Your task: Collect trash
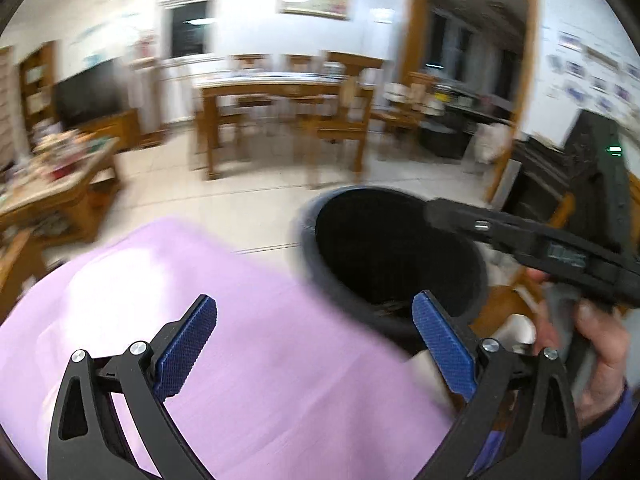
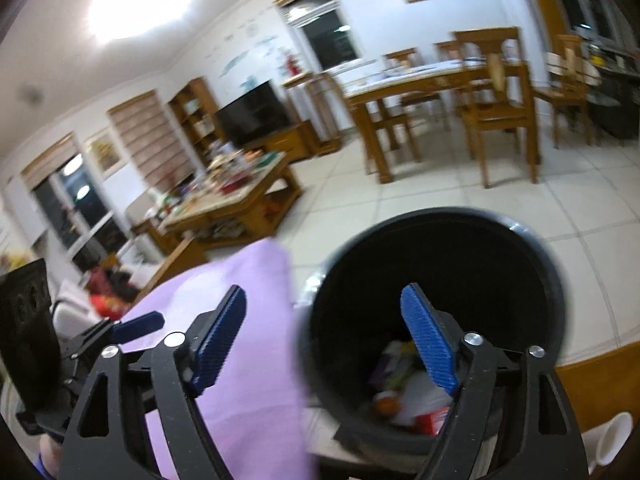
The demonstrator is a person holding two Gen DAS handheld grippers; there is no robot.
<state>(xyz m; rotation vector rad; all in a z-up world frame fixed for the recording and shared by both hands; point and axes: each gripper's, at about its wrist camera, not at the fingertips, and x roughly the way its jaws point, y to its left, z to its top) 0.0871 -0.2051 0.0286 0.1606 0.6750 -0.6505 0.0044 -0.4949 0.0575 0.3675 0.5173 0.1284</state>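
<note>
Your worktop's purple cloth (image 1: 248,340) looks bare where you can see it. The bin (image 2: 560,280) beside it already holds the trash (image 2: 416,400): wrappers, paper, something red. Both your left hand-held gripper (image 1: 316,344) and right hand-held gripper (image 2: 324,336) stand released, nothing between the pads. A white cup (image 2: 612,436) at the right edge may remain to collect.

A lilac cloth (image 1: 248,344) fills the foreground toward seven o'clock. At twelve o'clock stands a wooden dining table (image 1: 276,88) with chairs (image 1: 344,124); a cluttered coffee table (image 2: 232,196) and dark television (image 2: 254,112) sit near ten o'clock.
</note>
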